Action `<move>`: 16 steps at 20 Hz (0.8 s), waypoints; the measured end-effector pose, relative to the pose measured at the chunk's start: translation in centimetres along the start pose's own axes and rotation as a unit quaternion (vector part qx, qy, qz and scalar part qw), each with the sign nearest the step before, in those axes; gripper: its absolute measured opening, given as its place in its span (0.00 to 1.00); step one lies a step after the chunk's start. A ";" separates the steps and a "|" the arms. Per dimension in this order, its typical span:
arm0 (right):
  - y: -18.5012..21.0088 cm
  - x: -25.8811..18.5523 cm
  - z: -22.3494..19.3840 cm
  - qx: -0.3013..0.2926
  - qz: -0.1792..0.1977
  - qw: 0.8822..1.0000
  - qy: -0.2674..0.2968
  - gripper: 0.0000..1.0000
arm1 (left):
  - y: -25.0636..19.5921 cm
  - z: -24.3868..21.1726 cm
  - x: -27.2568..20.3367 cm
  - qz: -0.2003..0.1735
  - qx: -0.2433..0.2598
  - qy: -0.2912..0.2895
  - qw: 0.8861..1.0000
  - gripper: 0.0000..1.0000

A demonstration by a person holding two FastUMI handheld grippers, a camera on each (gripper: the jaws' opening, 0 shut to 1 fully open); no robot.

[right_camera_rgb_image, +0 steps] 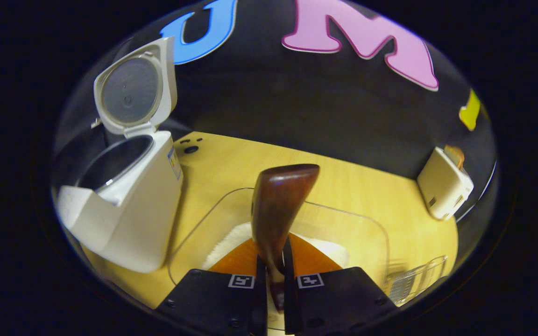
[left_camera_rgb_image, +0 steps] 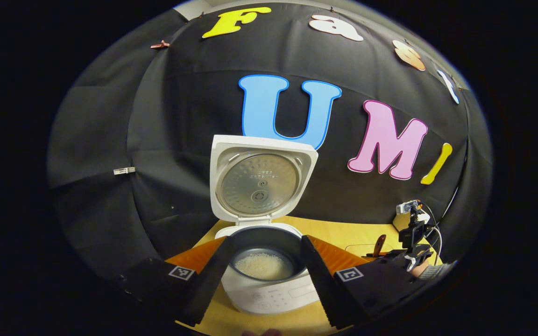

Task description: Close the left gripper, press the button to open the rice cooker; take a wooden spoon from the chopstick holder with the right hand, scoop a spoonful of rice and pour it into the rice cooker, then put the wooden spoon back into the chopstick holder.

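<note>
Pinching the wooden spoon (right_camera_rgb_image: 280, 210) by its handle, the right tool (right_camera_rgb_image: 274, 280) hangs above the clear rice tub (right_camera_rgb_image: 367, 224) on the desk (right_camera_rgb_image: 231, 163). The left tool (left_camera_rgb_image: 264, 275), spread wide, frames the open rice cooker (left_camera_rgb_image: 262, 186); its panel print is unreadable.

Rice cooker (left_camera_rgb_image: 269, 280) sits at six o'clock on the wooden table (left_camera_rgb_image: 343, 231), lid (left_camera_rgb_image: 260, 179) standing upright, rice (left_camera_rgb_image: 263, 266) in the pot. The left gripper (left_camera_rgb_image: 264, 275) is spread wide, a finger either side. At four o'clock, the other gripper (left_camera_rgb_image: 411, 242) holds a wooden spoon (left_camera_rgb_image: 379, 245).
</note>
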State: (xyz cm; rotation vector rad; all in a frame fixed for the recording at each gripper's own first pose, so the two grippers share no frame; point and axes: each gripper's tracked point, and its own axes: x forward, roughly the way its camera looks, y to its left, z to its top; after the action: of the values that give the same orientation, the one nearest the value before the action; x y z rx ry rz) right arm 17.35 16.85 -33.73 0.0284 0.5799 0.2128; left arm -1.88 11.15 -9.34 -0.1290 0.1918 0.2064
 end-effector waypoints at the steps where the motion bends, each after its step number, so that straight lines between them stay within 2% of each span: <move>1: -0.2 0.1 0.1 0.009 0.001 1.000 0.002 0.19 | 0.1 -0.1 -0.1 0.000 0.000 -0.001 1.000 0.94; 3: -0.3 -0.2 0.0 0.041 0.010 0.999 0.005 0.18 | 0.2 0.0 -0.4 0.004 -0.001 -0.002 1.000 0.94; 5: -0.6 -0.1 -0.1 0.108 0.018 0.994 0.010 0.18 | 0.4 -0.1 -0.6 0.008 -0.003 -0.002 1.000 0.94; 10: -3.1 -0.2 -0.2 0.265 0.038 0.963 0.013 0.18 | 0.1 0.2 -0.7 0.009 -0.006 -0.004 1.000 0.94; 13: -4.0 -0.9 -0.2 0.319 0.046 0.947 -0.001 0.18 | -0.2 0.3 -0.7 0.008 -0.006 -0.005 1.000 0.94; 16: -5.1 -1.9 0.2 0.342 0.049 0.938 -0.017 0.18 | -0.3 0.3 -0.7 0.006 -0.005 -0.007 1.000 0.94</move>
State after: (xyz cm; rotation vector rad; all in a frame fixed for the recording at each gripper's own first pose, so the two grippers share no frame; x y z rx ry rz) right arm 16.86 11.51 -32.97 0.7363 0.5960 0.0970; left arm -2.43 10.74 -8.85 -0.1368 0.1776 0.2199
